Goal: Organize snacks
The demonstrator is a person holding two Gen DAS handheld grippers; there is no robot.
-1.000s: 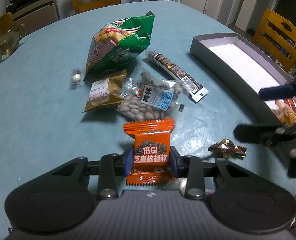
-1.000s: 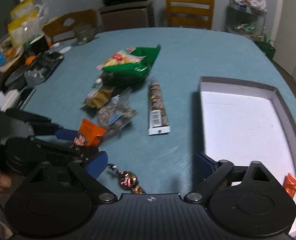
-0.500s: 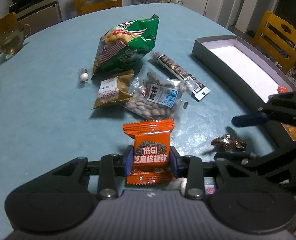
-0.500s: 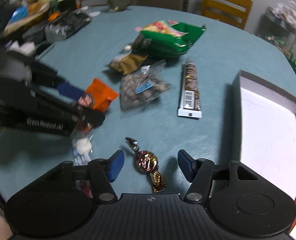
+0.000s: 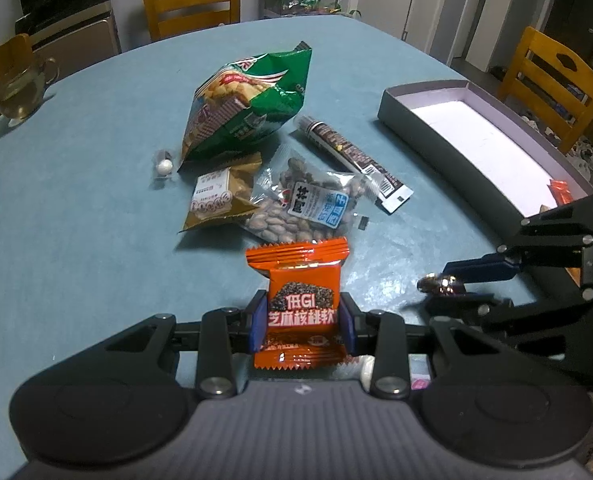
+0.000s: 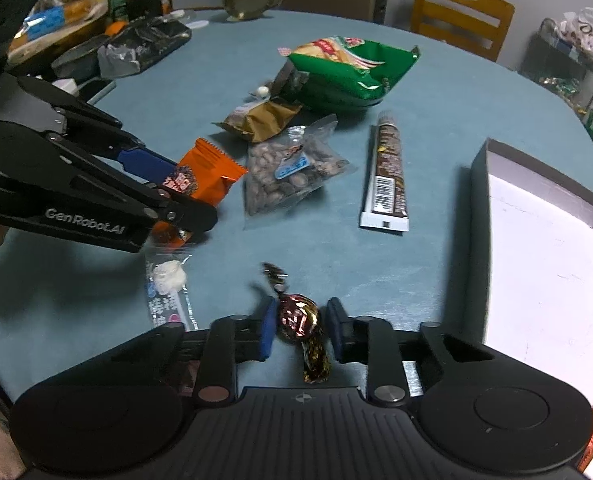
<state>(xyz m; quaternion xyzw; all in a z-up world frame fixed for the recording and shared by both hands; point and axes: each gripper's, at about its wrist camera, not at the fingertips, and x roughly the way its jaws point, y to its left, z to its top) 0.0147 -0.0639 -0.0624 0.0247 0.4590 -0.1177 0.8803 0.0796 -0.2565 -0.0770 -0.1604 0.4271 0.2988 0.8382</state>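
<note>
Orange packet (image 5: 561, 193) in grey box (image 5: 428, 136)

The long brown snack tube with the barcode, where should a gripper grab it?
Grip the long brown snack tube across its narrow middle, coming down from above. It lies flat on the blue table, apart from the other packets, so its long sides are free for the fingers.

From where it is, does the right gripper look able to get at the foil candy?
Probably yes. The foil candy already lies between the closing jaws of the right gripper, with nothing in the way; the left gripper, holding the orange packet, stays off to the side.
</note>
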